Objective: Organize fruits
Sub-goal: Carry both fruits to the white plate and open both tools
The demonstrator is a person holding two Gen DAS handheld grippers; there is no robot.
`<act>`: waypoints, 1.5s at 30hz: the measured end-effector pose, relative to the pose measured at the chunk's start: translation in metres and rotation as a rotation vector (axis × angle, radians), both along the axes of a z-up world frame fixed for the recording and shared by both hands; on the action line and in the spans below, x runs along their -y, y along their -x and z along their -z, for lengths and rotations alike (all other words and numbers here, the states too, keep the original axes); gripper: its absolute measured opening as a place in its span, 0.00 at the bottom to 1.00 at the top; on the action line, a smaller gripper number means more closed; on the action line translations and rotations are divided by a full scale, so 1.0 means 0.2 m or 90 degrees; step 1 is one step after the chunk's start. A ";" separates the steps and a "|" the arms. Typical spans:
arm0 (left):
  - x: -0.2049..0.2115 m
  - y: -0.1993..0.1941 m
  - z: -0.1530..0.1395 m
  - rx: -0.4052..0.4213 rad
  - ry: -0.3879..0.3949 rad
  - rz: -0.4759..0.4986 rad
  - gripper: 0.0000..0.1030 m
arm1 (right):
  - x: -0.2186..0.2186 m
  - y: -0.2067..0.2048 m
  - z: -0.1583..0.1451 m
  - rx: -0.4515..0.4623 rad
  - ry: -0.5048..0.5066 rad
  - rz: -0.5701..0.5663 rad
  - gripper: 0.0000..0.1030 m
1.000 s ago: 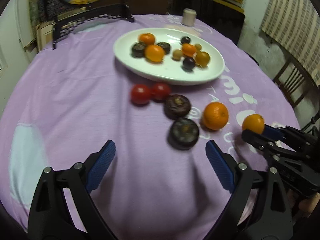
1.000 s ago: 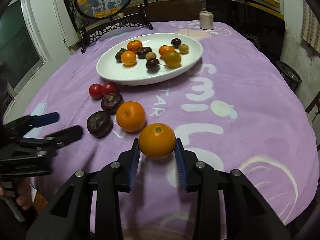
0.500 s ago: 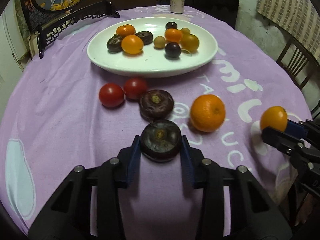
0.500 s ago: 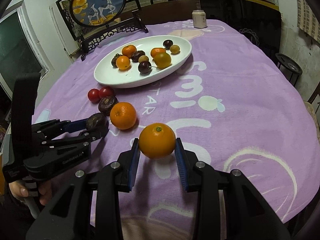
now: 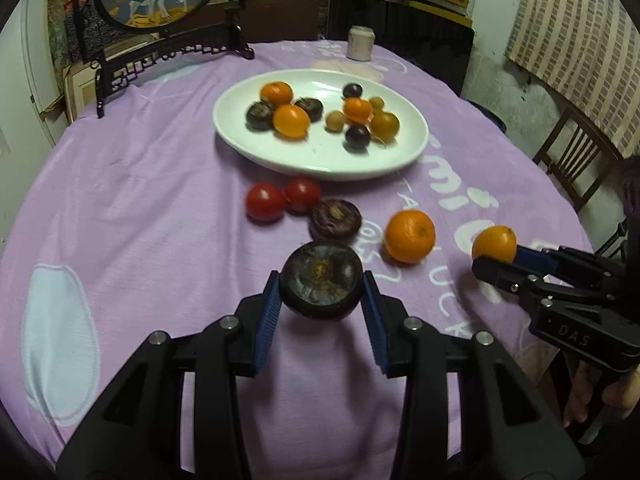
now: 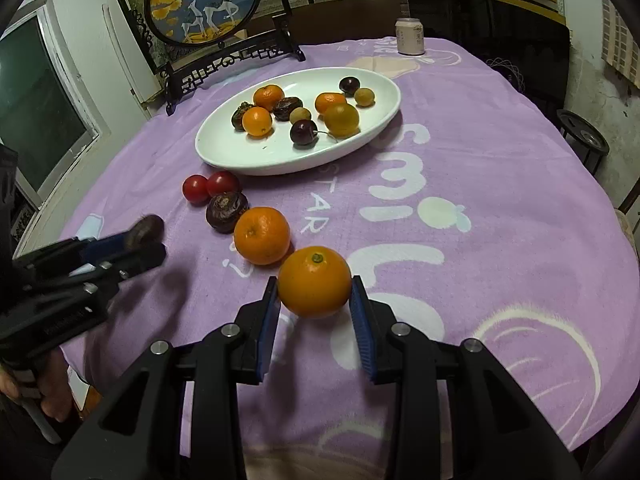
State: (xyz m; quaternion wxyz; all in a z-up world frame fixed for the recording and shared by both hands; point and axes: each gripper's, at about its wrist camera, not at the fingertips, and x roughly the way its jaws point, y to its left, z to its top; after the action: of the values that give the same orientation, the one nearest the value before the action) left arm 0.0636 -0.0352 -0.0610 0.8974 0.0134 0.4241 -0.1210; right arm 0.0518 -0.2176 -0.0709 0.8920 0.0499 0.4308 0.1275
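Observation:
My left gripper (image 5: 320,300) is shut on a dark purple mangosteen (image 5: 321,285) and holds it above the purple cloth. My right gripper (image 6: 314,300) is shut on an orange (image 6: 314,286), also lifted off the cloth; it shows in the left wrist view (image 5: 494,245) at the right. On the cloth lie another orange (image 5: 410,236), a second mangosteen (image 5: 335,219) and two red tomatoes (image 5: 265,201). A white oval plate (image 5: 320,160) behind them holds several small fruits.
A framed round deer picture on a black stand (image 6: 204,4) is at the back left. A drink can (image 6: 410,36) stands at the table's far edge. Wooden chairs (image 5: 576,160) are to the right of the table.
My left gripper closed on the near mangosteen and lifted it off the cloth. My right gripper kept its hold on the orange and stayed raised.

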 end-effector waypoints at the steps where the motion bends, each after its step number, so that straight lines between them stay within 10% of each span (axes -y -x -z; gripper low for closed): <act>1: -0.01 -0.01 -0.01 0.001 0.001 -0.001 0.39 | -0.01 -0.01 -0.01 0.001 0.001 -0.003 0.34; 14: 0.02 -0.76 -0.30 0.008 0.008 -0.049 0.39 | -0.09 -0.61 -0.27 0.058 0.046 0.003 0.34; 28: 0.19 -1.19 -0.09 -0.054 0.004 -0.043 0.47 | -0.03 -0.97 -0.10 0.037 0.081 0.024 0.40; 35: 0.08 -1.03 -0.24 -0.023 0.035 -0.068 0.71 | 0.01 -0.88 -0.18 0.071 0.062 0.041 0.53; 45: -0.20 -0.30 -0.21 0.031 0.018 -0.100 0.91 | 0.01 -0.25 -0.23 0.064 0.019 0.017 0.62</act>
State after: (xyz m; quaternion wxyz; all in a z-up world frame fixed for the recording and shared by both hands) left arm 0.1229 0.0046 -0.0198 0.9144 -0.0295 0.3998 -0.0561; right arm 0.1022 -0.2189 -0.0244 0.9147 0.0358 0.3867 0.1116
